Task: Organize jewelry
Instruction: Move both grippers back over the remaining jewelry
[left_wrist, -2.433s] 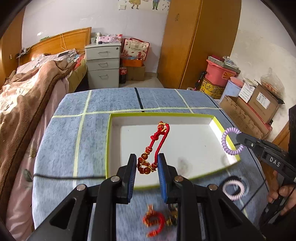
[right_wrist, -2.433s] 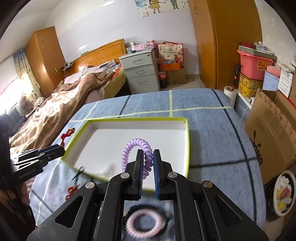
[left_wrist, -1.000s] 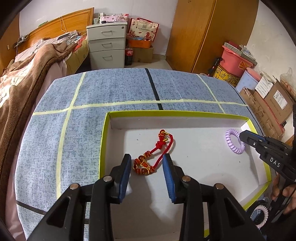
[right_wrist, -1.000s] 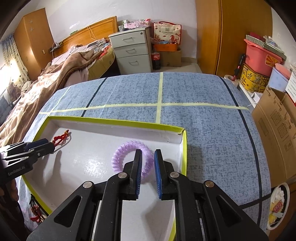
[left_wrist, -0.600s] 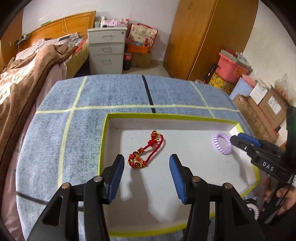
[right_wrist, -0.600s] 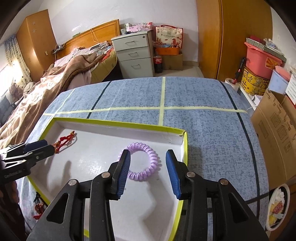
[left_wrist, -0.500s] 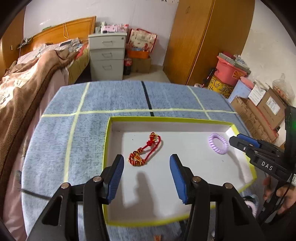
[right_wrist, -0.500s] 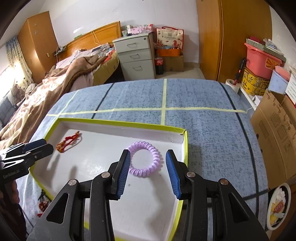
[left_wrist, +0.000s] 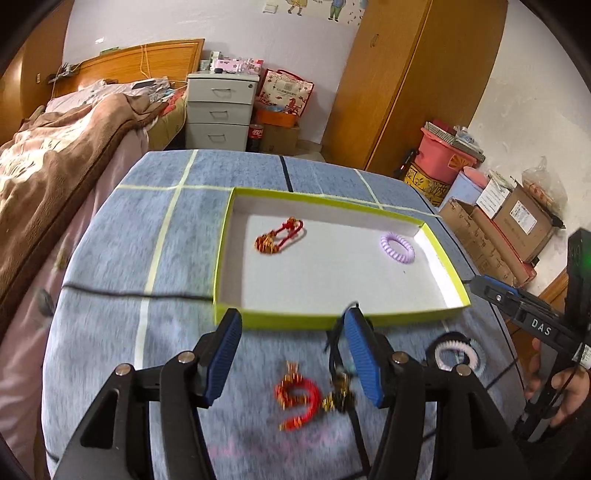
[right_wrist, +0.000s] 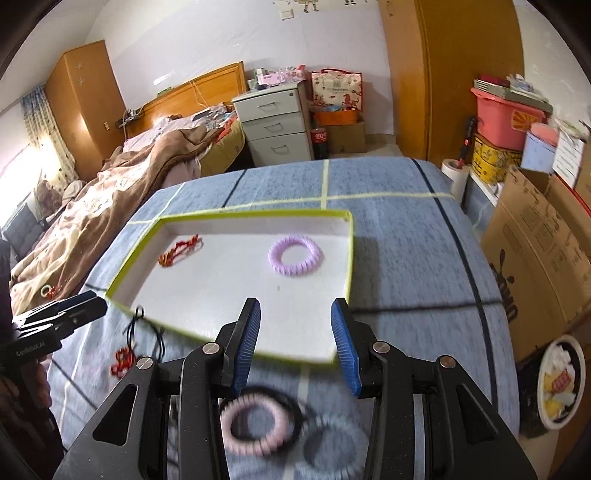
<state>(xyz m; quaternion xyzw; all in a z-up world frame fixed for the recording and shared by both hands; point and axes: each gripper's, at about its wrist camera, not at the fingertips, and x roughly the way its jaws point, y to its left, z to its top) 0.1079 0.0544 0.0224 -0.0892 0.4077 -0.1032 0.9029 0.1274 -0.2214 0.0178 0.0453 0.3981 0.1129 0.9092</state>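
The left gripper (left_wrist: 293, 354) stands wide open with nothing between its blue pads; its jaws have just been opening. Under it on the blue cloth (left_wrist: 110, 332) lie a red cord (left_wrist: 297, 400) and, just right of it, a dark beaded cord (left_wrist: 340, 391). Beyond the fingertips sits the tray (left_wrist: 332, 319), and in it the red bracelet (left_wrist: 279, 238) lies far left and the purple coil (left_wrist: 397, 248) far right.

The right gripper (right_wrist: 295, 347) is also parted and empty, its jaws having opened within the last second. Below it on the cloth lies a pink coil (right_wrist: 255, 424) ringed by a black band, with a blurred bluish coil (right_wrist: 334, 448) just right of it. The purple coil lies well ahead in the tray's far right part.
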